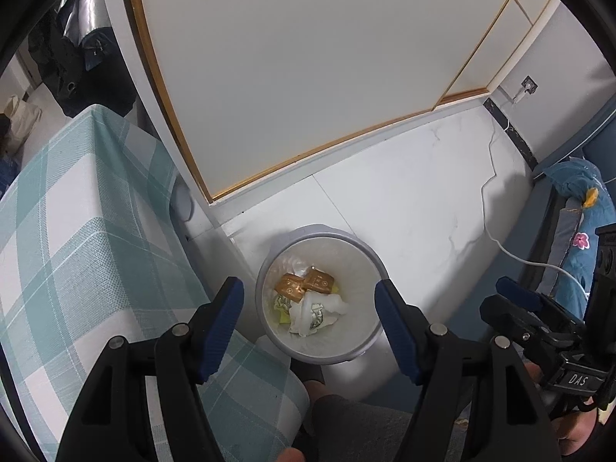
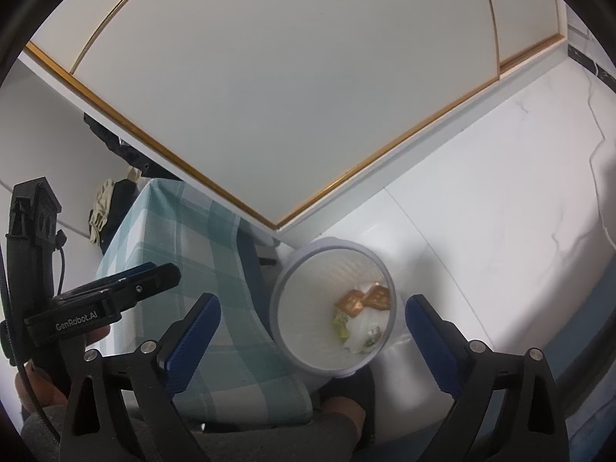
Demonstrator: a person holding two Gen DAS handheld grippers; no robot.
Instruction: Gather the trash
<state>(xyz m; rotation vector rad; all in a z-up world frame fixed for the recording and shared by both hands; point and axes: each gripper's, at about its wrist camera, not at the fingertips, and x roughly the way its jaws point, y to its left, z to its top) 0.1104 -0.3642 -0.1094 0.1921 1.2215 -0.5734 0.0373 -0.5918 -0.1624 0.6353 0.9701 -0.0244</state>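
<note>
A round white trash bin (image 1: 364, 340) stands on the floor beside the table; it also shows in the right wrist view (image 2: 308, 308). Inside lie two brown wrappers (image 1: 302, 285) and crumpled white tissue (image 1: 319, 312), seen too in the right wrist view (image 2: 364, 300). My left gripper (image 1: 310, 292) is open and empty, held high above the bin. My right gripper (image 2: 312, 308) is open and empty, also above the bin. The right gripper shows at the right edge of the left wrist view (image 1: 539, 308), and the left gripper shows at the left of the right wrist view (image 2: 115, 288).
A table with a teal-and-white checked cloth (image 1: 77, 238) stands left of the bin. White cabinet doors with gold trim (image 1: 308, 57) face me. A white cable (image 1: 519, 258) trails over the pale marble floor (image 1: 423, 200). A blue floral fabric (image 1: 577, 208) lies at the right.
</note>
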